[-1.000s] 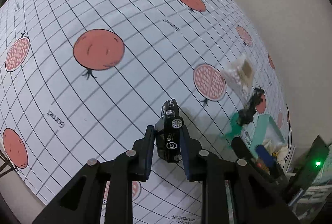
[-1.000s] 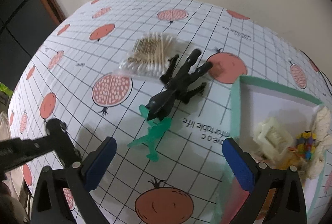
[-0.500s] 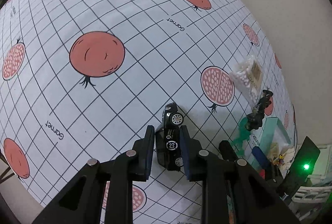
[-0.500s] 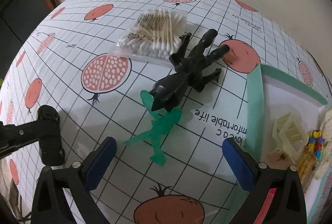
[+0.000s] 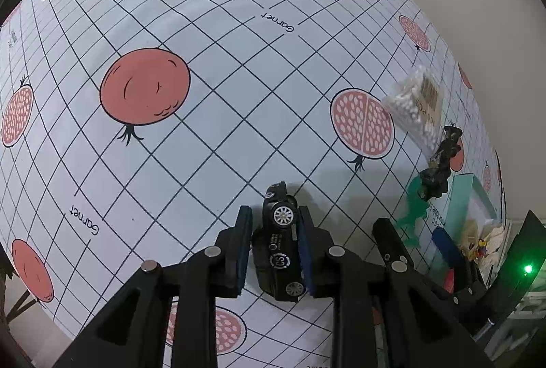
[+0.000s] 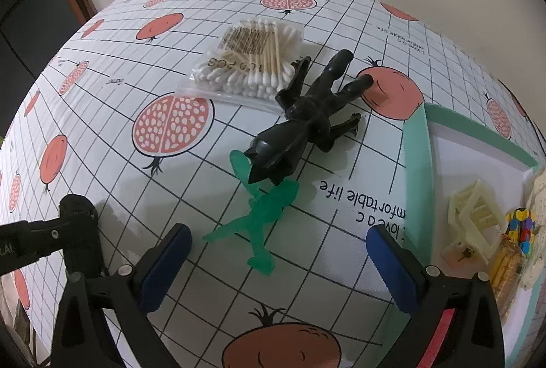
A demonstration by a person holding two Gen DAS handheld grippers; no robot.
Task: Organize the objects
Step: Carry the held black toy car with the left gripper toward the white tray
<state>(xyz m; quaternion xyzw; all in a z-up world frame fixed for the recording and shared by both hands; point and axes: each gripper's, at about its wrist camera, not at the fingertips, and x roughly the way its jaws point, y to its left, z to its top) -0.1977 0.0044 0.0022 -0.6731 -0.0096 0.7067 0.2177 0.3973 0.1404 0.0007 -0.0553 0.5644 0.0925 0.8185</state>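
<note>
Left wrist: left gripper (image 5: 274,221) clamps glossy black toy car (image 5: 279,243); right gripper (image 6: 278,252) gapes wide, empty.

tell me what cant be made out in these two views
- Left wrist view: the small black toy car's sides, covered by the left gripper's pads.
- Left wrist view: contents of the mint-rimmed white tray, too small and partly behind the right gripper.
- Right wrist view: the tray's right part, cut off by the lens edge.
</note>
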